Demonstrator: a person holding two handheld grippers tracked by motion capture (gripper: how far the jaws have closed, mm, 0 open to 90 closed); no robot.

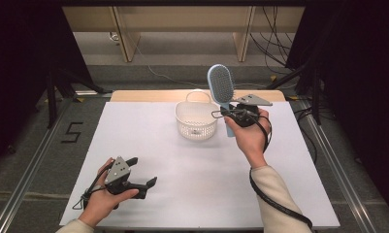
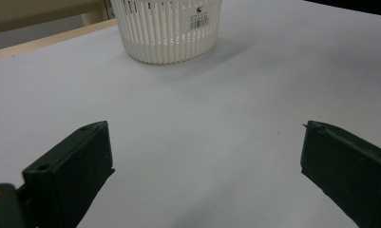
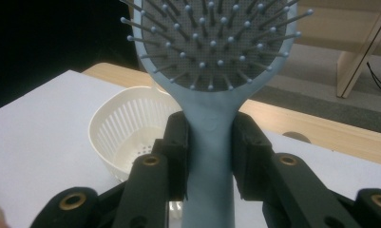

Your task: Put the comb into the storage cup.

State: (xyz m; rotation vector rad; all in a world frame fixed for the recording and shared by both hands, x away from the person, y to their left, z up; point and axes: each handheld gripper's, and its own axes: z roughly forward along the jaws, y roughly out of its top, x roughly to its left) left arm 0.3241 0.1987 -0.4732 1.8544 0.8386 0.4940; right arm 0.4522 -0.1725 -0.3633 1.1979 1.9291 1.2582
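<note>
A light blue hairbrush (image 1: 220,86) with a grey bristle pad stands upright above the table, just right of a white slotted basket (image 1: 196,120). My right gripper (image 1: 229,114) is shut on its handle; in the right gripper view the jaws press both sides of the hairbrush (image 3: 211,137) handle, with the basket (image 3: 124,130) below and to the left. My left gripper (image 1: 144,174) rests near the table's front left corner, open, with nothing between its jaws. The left gripper view looks across bare white tabletop to the basket (image 2: 166,28).
The white tabletop (image 1: 192,174) spans the wooden table, whose edge (image 1: 143,95) shows at the back. Cables trail from both grippers. Metal floor rails (image 1: 32,160) run along both sides, and wooden furniture legs (image 1: 126,39) stand beyond the table.
</note>
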